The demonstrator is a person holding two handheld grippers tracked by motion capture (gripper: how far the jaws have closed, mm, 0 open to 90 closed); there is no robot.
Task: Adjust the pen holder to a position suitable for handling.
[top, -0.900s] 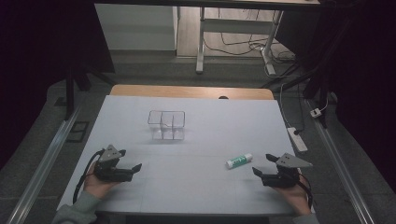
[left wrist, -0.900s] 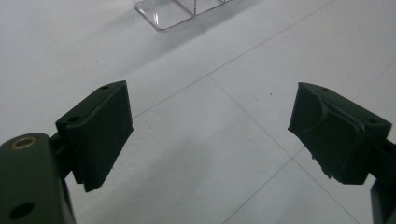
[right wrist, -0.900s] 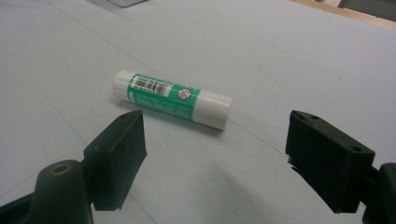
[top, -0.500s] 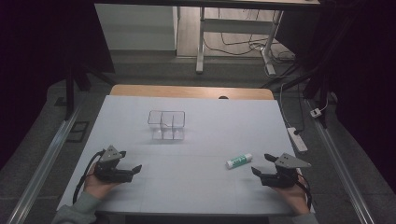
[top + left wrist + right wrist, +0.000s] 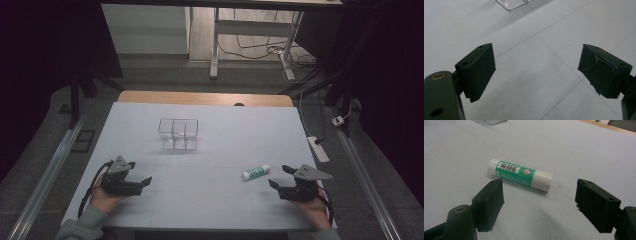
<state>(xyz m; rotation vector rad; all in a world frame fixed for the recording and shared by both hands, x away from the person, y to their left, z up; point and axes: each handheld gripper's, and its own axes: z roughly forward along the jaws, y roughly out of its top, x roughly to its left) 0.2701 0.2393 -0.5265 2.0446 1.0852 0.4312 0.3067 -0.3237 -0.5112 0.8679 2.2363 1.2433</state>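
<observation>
My right gripper (image 5: pixel 281 176) hovers low over the counter (image 5: pixel 210 195) just beside the glue stick (image 5: pixel 256 172), its jaws spread wide with nothing between them. The glue stick lies flat on its side, white with a green label, a little ahead of those jaws and apart from them. My left gripper (image 5: pixel 140 172) sits well apart from the glue stick, jaws also wide and empty. A clear plastic organizer (image 5: pixel 178 133) stands beyond the glue stick, well away from it.
</observation>
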